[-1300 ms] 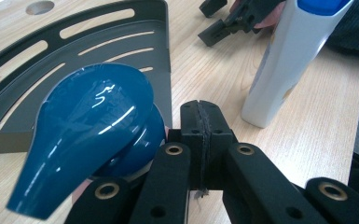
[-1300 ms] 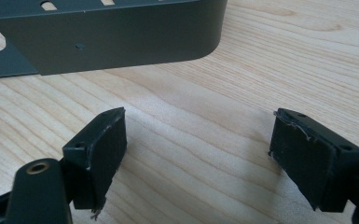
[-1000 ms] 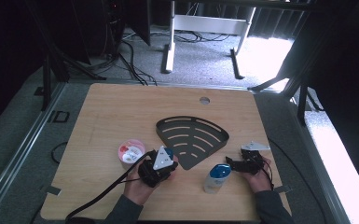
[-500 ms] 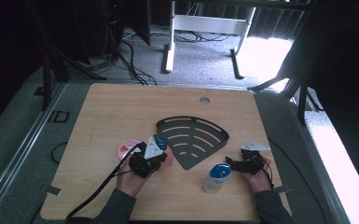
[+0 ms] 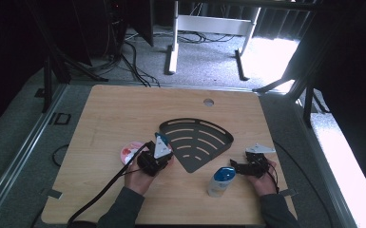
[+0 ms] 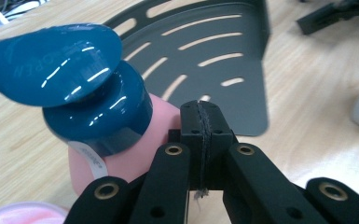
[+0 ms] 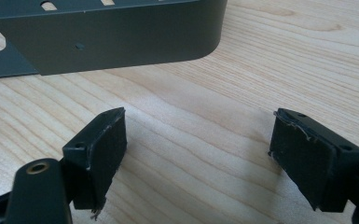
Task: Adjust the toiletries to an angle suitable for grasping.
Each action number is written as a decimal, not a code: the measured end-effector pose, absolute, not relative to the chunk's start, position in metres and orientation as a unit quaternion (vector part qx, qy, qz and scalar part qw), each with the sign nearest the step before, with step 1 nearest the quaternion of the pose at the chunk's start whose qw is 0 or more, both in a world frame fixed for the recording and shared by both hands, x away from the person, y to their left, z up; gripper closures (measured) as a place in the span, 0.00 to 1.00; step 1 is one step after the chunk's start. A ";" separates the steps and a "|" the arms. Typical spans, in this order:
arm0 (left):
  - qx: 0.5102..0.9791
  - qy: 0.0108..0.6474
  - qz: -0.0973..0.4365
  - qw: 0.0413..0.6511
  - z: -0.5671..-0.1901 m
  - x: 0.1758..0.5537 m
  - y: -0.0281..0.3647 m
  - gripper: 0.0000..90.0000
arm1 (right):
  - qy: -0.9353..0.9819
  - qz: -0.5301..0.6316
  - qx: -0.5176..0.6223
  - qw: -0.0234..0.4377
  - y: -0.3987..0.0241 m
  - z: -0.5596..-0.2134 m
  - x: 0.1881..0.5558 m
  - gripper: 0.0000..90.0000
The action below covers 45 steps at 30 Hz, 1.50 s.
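Observation:
My left gripper [image 6: 200, 116] is shut, its jaws pressed together with nothing between them. A pink bottle with a glossy teal flip cap [image 6: 74, 93] stands close against the left side of those jaws, in front of a dark slotted fan-shaped rack [image 6: 224, 51]. In the high view my left gripper [image 5: 159, 151] sits at the rack's [image 5: 197, 142] near left corner, beside a pink round dish [image 5: 129, 152]. My right gripper [image 5: 234, 167] lies low at the rack's near right. Its jaws [image 7: 196, 135] stand open over bare wood, facing the rack's wall [image 7: 121, 37].
A white bottle with a blue cap [image 5: 221, 180] stands on the wooden table [image 5: 123, 114] just left of my right gripper. A round hole [image 5: 208, 102] lies near the far edge. Cables trail off the near edge; grey floor and desk legs lie beyond.
My left gripper has moved left and slightly away from me, and now covers part of the pink dish. The right gripper has stayed still.

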<state>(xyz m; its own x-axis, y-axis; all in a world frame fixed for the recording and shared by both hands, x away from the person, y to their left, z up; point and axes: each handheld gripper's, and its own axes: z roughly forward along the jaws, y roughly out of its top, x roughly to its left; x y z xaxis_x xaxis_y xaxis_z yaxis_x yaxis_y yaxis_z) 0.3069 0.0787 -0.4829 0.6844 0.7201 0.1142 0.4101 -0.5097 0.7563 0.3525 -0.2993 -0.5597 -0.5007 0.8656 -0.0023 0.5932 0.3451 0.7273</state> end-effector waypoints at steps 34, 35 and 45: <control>0.820 0.396 0.198 0.363 -0.489 0.361 0.099 0.97 | 0.791 0.341 0.466 0.203 -0.301 -0.559 0.347 0.29; 0.820 0.396 0.198 0.363 -0.489 0.361 0.099 0.96 | 0.791 0.341 0.466 0.203 -0.301 -0.559 0.347 0.29; 0.820 0.405 0.196 0.354 -0.489 0.367 0.105 0.97 | 0.817 0.335 0.436 0.177 -0.295 -0.550 0.319 0.71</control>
